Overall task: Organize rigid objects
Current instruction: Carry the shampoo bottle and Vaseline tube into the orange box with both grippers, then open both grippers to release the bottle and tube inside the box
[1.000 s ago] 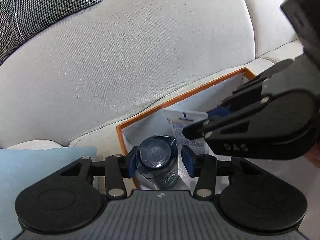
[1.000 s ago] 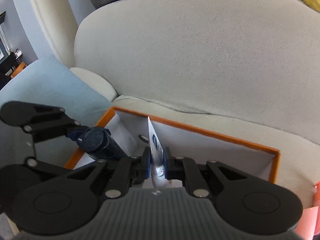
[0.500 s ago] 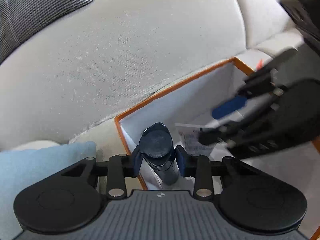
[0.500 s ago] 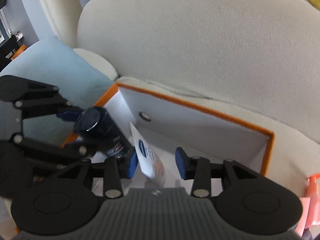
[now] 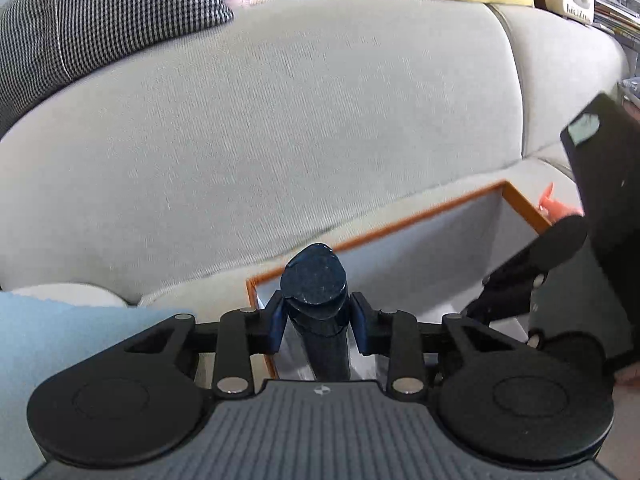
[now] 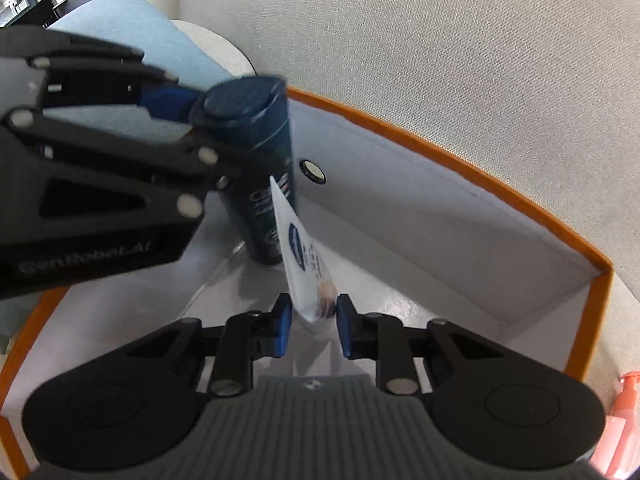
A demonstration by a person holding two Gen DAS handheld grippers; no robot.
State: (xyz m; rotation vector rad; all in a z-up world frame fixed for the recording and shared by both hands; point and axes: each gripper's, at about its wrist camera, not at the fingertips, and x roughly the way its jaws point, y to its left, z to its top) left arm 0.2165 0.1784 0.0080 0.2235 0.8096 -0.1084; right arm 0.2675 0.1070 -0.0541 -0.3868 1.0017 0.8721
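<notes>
Both tongs [image 5: 316,328] [image 6: 310,326] angled downward, part-closed

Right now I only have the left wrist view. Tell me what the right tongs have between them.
Observer: A white tube stands between the pads of the right tongs, which have just been closing. I cannot tell whether they press it.
Operator: Say how the tube sits.
Observer: Tilted, with its flat crimped end up and leaning toward the dark blue bottle.
Operator: Check the bottle's base.
Observer: It appears to rest on the floor of the orange-rimmed box.
</notes>
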